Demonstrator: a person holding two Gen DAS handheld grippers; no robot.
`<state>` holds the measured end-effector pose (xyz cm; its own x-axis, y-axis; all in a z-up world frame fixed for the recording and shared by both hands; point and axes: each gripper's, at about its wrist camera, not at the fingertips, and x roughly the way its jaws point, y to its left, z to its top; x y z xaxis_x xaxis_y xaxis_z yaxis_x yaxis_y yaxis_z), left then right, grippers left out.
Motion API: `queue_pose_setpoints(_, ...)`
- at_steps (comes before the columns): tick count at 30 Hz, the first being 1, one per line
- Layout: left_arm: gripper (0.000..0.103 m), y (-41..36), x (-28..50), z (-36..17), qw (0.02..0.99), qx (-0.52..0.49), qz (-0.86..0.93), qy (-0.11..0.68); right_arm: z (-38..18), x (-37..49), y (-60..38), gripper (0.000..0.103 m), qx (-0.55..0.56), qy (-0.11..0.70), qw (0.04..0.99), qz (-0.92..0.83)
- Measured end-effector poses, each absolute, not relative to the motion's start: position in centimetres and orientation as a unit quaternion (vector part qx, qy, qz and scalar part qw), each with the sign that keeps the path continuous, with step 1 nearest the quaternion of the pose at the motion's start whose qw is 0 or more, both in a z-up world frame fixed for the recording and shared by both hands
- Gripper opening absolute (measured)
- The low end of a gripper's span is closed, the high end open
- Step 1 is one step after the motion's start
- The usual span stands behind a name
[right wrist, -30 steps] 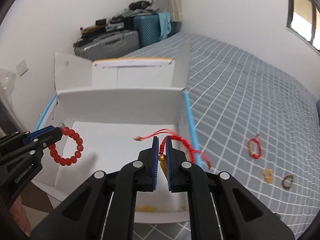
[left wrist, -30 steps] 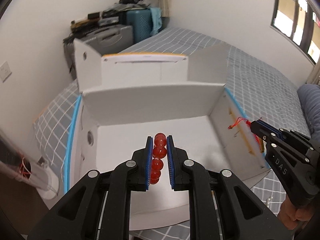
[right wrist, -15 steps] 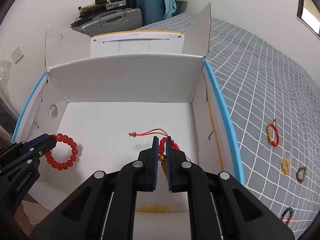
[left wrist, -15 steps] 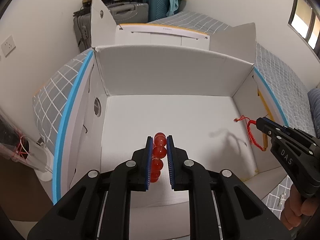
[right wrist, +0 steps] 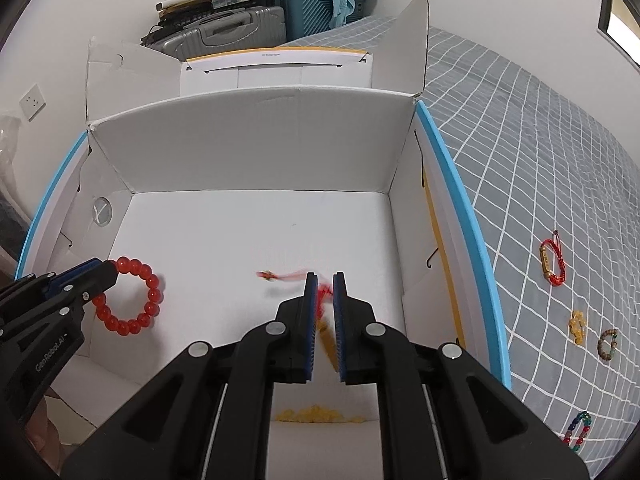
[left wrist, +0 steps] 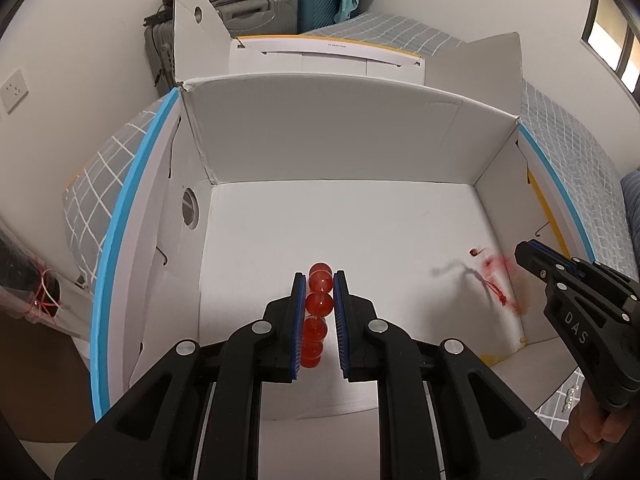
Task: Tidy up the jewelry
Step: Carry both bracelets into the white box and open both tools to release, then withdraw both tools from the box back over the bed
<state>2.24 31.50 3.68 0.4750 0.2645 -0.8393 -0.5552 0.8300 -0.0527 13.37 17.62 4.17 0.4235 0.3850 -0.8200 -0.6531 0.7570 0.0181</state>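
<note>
An open white cardboard box (left wrist: 332,132) (right wrist: 256,144) sits on the bed. My left gripper (left wrist: 318,280) (right wrist: 108,270) is shut on a red bead bracelet (left wrist: 318,304) (right wrist: 132,300) and holds it low inside the box at the left. My right gripper (right wrist: 325,280) (left wrist: 524,250) is inside the box at the right. Its jaws stand slightly apart with a red cord bracelet (right wrist: 322,294) (left wrist: 496,280) between them, blurred by motion. Whether it is still gripped I cannot tell.
Several bracelets lie on the grey checked bedspread (right wrist: 540,168) right of the box: a red cord one (right wrist: 552,258), a yellow one (right wrist: 577,326), a brown bead one (right wrist: 607,346) and a multicoloured one (right wrist: 579,432). Yellow beads (right wrist: 316,414) lie in the box. Suitcases (right wrist: 232,28) stand behind.
Both grippers have moved down deeper into the box. The right jaws have parted a little and the red cord bracelet now blurs, swinging or dropping. The left still grips the bead bracelet.
</note>
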Motion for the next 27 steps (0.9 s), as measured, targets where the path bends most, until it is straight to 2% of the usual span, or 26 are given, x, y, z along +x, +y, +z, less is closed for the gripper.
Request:
queue_pose_setpoints(3, 0.015, 31.5, 2.1, 4.1, 0.846, -0.162, 0.246, 0.445, 4.3, 13.2, 17.6, 0.011, -0.156, 0.433, 0.831, 0.314)
queue_pose_setpoints(6, 0.021, 31.4, 1.8, 4.8, 0.850, -0.161, 0.246, 0.437, 4.8, 13.1, 17.4, 0.033, -0.156, 0.423, 0.836, 0.312)
queue_pose_setpoints(8, 0.032, 31.3, 1.6, 5.2, 0.852, -0.161, 0.249, 0.431, 5.4, 12.8, 17.1, 0.042, -0.157, 0.413, 0.841, 0.312)
queue_pose_setpoints(10, 0.037, 31.1, 1.5, 5.6, 0.855, -0.159, 0.249, 0.426, 6.0, 12.7, 16.8, 0.056, -0.154, 0.404, 0.845, 0.314)
queue_pose_setpoints(11, 0.043, 31.0, 1.4, 5.9, 0.856, -0.159, 0.249, 0.423, 6.5, 12.6, 16.5, 0.060, -0.152, 0.397, 0.850, 0.313)
queue_pose_setpoints(12, 0.047, 30.9, 1.3, 6.2, 0.859, -0.159, 0.250, 0.418, 6.9, 12.5, 16.3, 0.069, -0.151, 0.391, 0.854, 0.309)
queue_pose_setpoints(13, 0.058, 30.8, 1.2, 6.5, 0.861, -0.159, 0.252, 0.412, 7.4, 12.4, 16.0, 0.072, -0.150, 0.382, 0.860, 0.304)
queue_pose_setpoints(14, 0.064, 30.7, 1.2, 6.8, 0.863, -0.157, 0.255, 0.407, 7.7, 12.3, 15.7, 0.075, -0.147, 0.375, 0.864, 0.303)
queue_pose_setpoints(16, 0.067, 30.4, 1.2, 7.2, 0.866, -0.152, 0.256, 0.401, 8.8, 12.2, 14.9, 0.083, -0.142, 0.359, 0.872, 0.300)
queue_pose_setpoints(20, 0.079, 29.8, 1.4, 8.2, 0.872, -0.148, 0.255, 0.391, 10.3, 12.4, 13.4, 0.091, -0.133, 0.342, 0.882, 0.294)
queue_pose_setpoints(25, 0.097, 28.3, 2.2, 9.4, 0.883, -0.134, 0.258, 0.369, 11.5, 12.8, 11.1, 0.095, -0.125, 0.325, 0.897, 0.271)
queue_pose_setpoints(27, 0.097, 27.4, 2.7, 10.0, 0.890, -0.124, 0.258, 0.355, 11.9, 13.2, 9.6, 0.095, -0.122, 0.319, 0.903, 0.260)
